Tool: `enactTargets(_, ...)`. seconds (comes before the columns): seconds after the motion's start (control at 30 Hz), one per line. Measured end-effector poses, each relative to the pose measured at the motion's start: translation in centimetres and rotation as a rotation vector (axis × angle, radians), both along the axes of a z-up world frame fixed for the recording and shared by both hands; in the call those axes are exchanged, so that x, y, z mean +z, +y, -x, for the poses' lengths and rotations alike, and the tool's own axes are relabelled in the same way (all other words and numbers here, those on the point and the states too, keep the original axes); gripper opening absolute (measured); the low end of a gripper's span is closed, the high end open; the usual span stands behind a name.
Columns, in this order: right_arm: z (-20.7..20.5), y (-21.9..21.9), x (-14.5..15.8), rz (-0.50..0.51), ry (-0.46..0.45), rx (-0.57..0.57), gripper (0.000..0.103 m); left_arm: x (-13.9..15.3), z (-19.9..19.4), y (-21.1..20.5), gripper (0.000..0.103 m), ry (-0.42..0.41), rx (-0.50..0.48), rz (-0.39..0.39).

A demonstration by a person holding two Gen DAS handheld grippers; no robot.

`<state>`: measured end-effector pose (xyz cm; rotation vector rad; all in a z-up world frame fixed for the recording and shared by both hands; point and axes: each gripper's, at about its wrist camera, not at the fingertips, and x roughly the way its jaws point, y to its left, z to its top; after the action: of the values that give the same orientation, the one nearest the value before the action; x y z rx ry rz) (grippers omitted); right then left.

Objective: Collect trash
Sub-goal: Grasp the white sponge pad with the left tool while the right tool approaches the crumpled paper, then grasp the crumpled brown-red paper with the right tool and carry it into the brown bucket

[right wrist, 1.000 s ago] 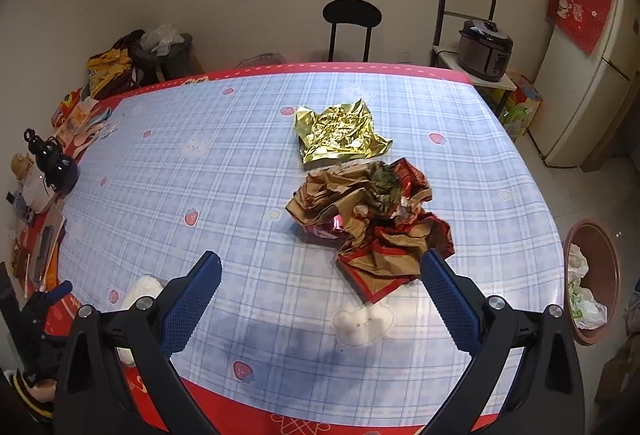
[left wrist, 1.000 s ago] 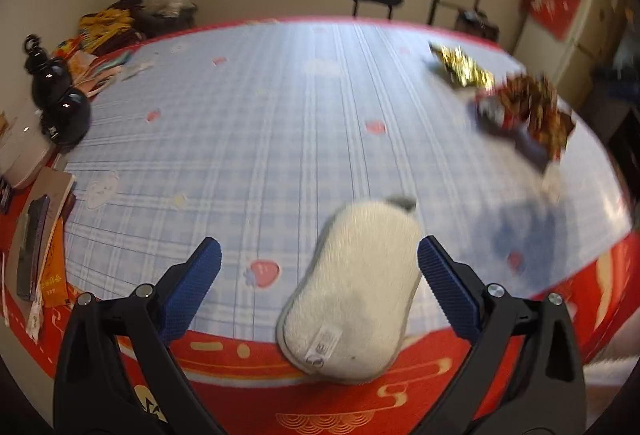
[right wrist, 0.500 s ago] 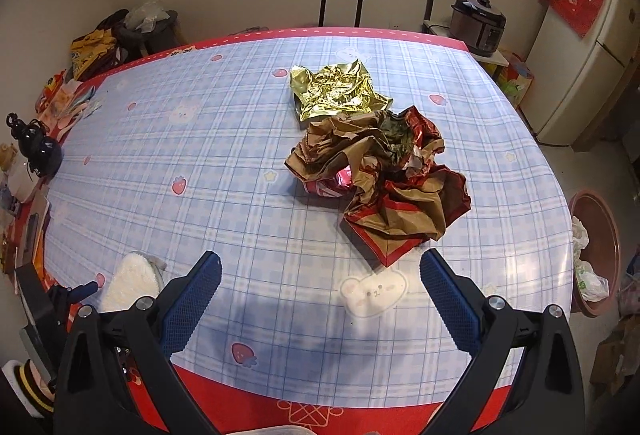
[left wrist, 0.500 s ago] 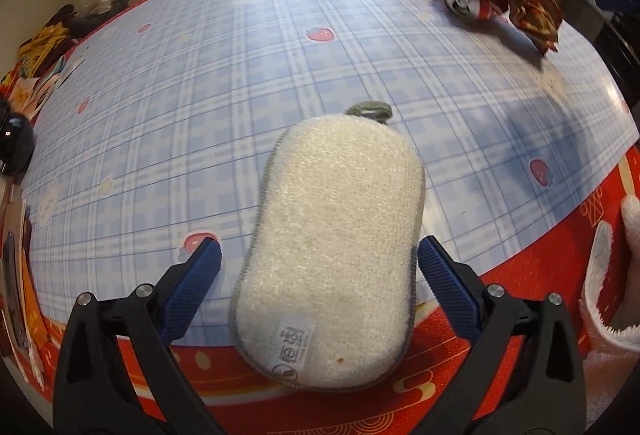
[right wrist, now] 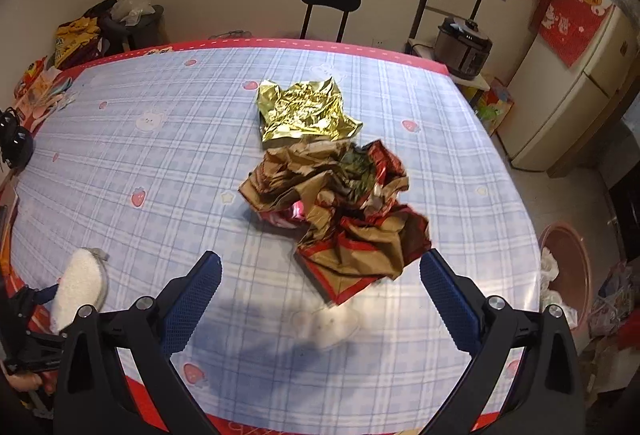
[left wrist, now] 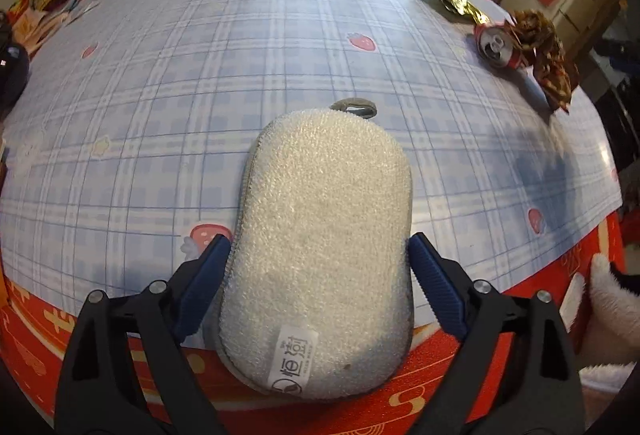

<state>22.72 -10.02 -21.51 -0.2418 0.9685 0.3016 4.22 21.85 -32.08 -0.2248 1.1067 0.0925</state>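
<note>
Blue pads: left gripper jaws closing around the white sponge, pads at its flanks; firm grip unclear
Sponge: flat at the surface's near edge
Right gripper: jaws wide, nothing between them
Trash: crumpled brown-red wrapper just ahead; gold foil touching behind; can beside wrapper
Basin: on floor, right
</note>
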Motion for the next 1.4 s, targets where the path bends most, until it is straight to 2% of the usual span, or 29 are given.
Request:
enactTargets(0.13,-2.8,0.3,-0.7,0.067,-0.057,0.061,0.098,1.6,0.9,2.7,0.089,-0.068,0.119,0.089)
enactTargets(0.23,-4.5,1.3,-1.9,0.132,-0.102,0.158,0.098,2.9,1.6,3.7,0.089,-0.106,0.165,0.107)
enactTargets(0.33,-6.2,2.1,-3.6,0.175,-0.075,0.232,0.098,4.3,2.4,4.4,0.089,-0.143,0.204,0.108)
enactTargets(0.37,-6.5,2.2,-4.0,0.174,-0.066,0.244,0.098,4.7,2.6,4.6,0.089,-0.153,0.214,0.111)
enactTargets(0.43,-7.4,1.9,-4.5,0.105,-0.033,0.266,0.098,5.4,3.1,4.8,0.089,-0.173,0.231,0.12)
enactTargets(0.5,-7.8,1.7,-5.3,0.075,-0.005,0.267,0.099,6.1,3.4,4.8,0.089,-0.19,0.242,0.127)
enactTargets(0.67,-7.6,1.2,-5.2,0.034,-0.029,0.276,0.099,6.9,3.6,4.4,0.089,-0.206,0.252,0.135)
enactTargets(0.9,-6.9,0.6,-4.9,0.067,-0.038,0.298,0.098,7.7,2.6,3.4,0.089,-0.223,0.232,0.136)
enactTargets(1.0,-7.2,0.4,-6.1,0.134,-0.02,0.287,0.098,7.9,2.4,3.0,0.089,-0.224,0.222,0.134)
enactTargets(1.07,-7.5,0.1,-6.9,0.143,0.001,0.271,0.098,8.0,2.3,2.8,0.089,-0.225,0.216,0.133)
enactTargets(1.2,-8.1,-0.5,-7.7,0.074,0.048,0.21,0.098,8.2,2.5,2.6,0.089,-0.227,0.216,0.133)
enactTargets(1.23,-8.2,-0.7,-7.7,0.037,0.063,0.189,0.096,8.3,2.6,2.6,0.089,-0.228,0.216,0.132)
enactTargets(1.27,-8.2,-0.9,-7.6,0.006,0.068,0.177,0.088,8.4,2.7,2.6,0.089,-0.231,0.217,0.131)
enactTargets(1.4,-7.2,-1.1,-6.9,-0.067,0.062,0.154,0.081,8.8,2.8,2.7,0.089,-0.242,0.224,0.136)
